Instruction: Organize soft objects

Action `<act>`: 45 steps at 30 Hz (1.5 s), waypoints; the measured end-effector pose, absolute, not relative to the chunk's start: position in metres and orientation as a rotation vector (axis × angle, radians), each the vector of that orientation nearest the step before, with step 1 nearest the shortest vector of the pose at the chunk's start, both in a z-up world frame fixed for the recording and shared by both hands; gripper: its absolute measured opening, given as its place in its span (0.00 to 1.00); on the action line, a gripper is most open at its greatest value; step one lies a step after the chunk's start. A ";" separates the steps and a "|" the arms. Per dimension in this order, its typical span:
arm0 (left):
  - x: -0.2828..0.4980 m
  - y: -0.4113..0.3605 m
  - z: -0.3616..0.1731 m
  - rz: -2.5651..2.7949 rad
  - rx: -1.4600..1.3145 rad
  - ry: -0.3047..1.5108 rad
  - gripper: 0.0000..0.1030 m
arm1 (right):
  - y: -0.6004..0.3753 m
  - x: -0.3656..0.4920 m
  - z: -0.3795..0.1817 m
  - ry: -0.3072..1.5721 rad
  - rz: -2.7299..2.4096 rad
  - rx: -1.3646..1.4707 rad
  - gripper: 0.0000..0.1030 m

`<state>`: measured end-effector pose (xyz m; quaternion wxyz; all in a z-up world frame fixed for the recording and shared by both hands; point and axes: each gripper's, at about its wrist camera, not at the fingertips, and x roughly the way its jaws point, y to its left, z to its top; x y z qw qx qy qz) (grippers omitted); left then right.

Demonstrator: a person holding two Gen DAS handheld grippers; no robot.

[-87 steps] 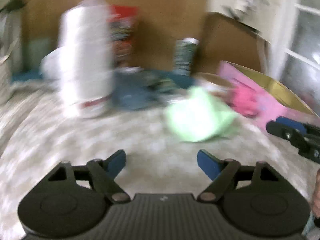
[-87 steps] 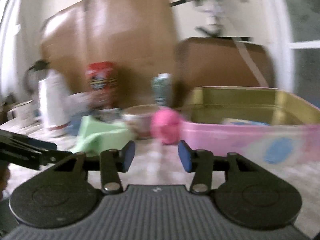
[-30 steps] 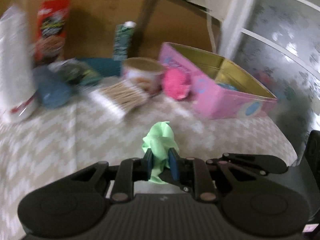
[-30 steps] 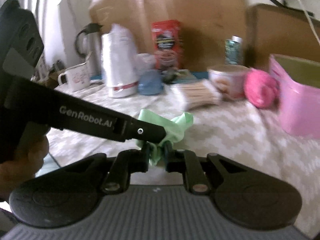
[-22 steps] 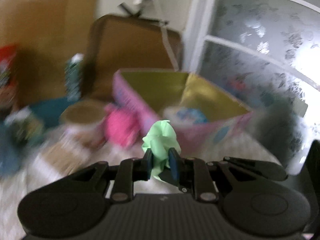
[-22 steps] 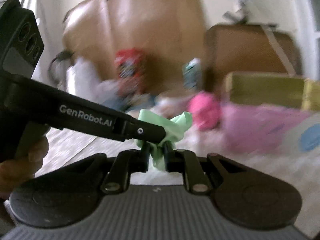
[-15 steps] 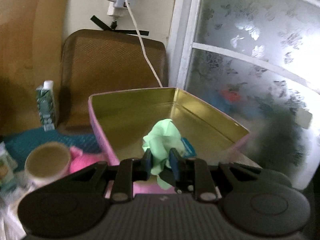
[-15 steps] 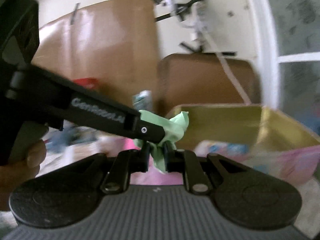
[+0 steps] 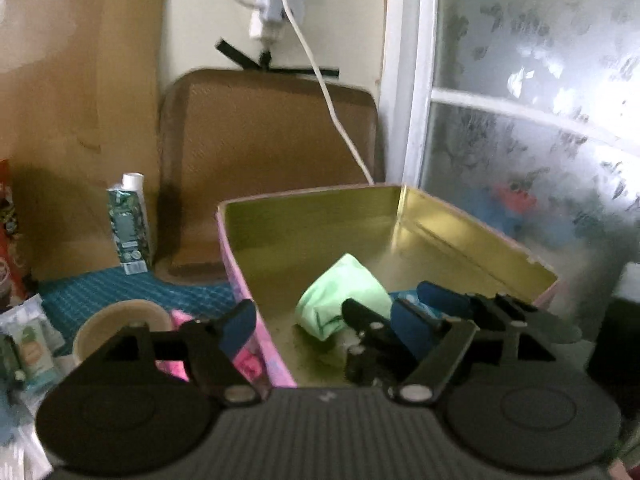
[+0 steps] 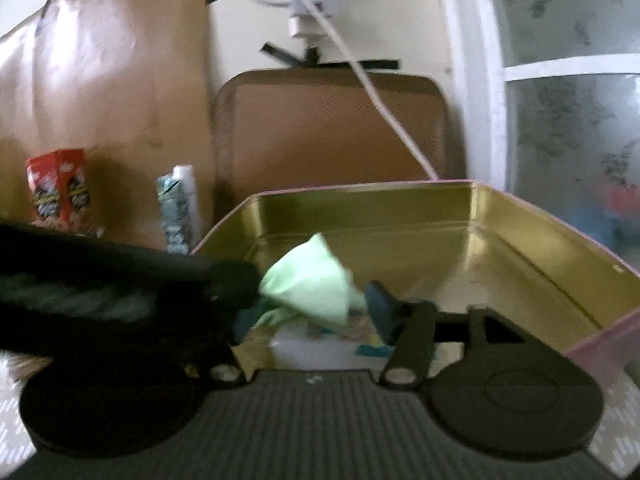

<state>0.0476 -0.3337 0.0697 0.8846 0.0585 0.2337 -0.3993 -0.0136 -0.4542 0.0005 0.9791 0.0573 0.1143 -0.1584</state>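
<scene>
Both tongs hang over the open pink tin [image 9: 256,312] with its gold lining, and both are released. The left tongs [image 9: 320,320] stand wide apart with nothing between the blue pads. The right tongs [image 10: 316,316] also look parted, though their left finger is hidden behind the blurred dark body of the other tool, so this is a judgement from the one blue pad [image 10: 380,308] that shows and the gap beside it.

The green cloth [image 9: 344,300] is just ahead of the left tongs, slightly right of their centre line, inside the tin and apparently dropping or just landed on the floor; motion blur makes it hard to say whether it rests yet. In the right wrist view the cloth [image 10: 312,284] sits just ahead and between the fingers, above some pale and blue items lying in the tin.

The step in hand seems to be the release. To do it well, keep both pairs fully spread and draw them straight back and up, away from the tin wall, so no pad snags a fold and drags the cloth out. A pink soft ball [image 9: 180,360] lies outside the tin, just left of the left tongs, beside a paper cup [image 9: 120,320]; it looks a likely next pick
</scene>
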 end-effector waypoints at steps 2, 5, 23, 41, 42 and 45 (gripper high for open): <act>0.037 -0.316 0.072 -0.836 0.102 0.463 0.74 | -0.450 -0.021 0.001 0.208 -0.330 0.115 0.66; 0.026 -0.273 0.068 -0.807 0.074 0.429 0.79 | -0.443 -0.034 0.003 0.174 -0.347 0.102 0.65; 0.054 -0.095 -0.003 -0.481 -0.140 0.615 0.78 | -0.331 0.021 0.003 0.349 -0.125 -0.358 0.45; 0.038 -0.089 0.000 -0.552 -0.145 0.524 0.85 | -0.311 -0.001 -0.009 0.374 -0.132 -0.481 0.06; 0.039 -0.087 0.000 -0.553 -0.157 0.530 0.85 | -0.305 -0.013 -0.005 0.374 -0.084 -0.452 0.06; 0.042 -0.078 0.000 -0.583 -0.219 0.562 0.85 | -0.287 -0.051 0.004 0.398 0.130 -0.321 0.07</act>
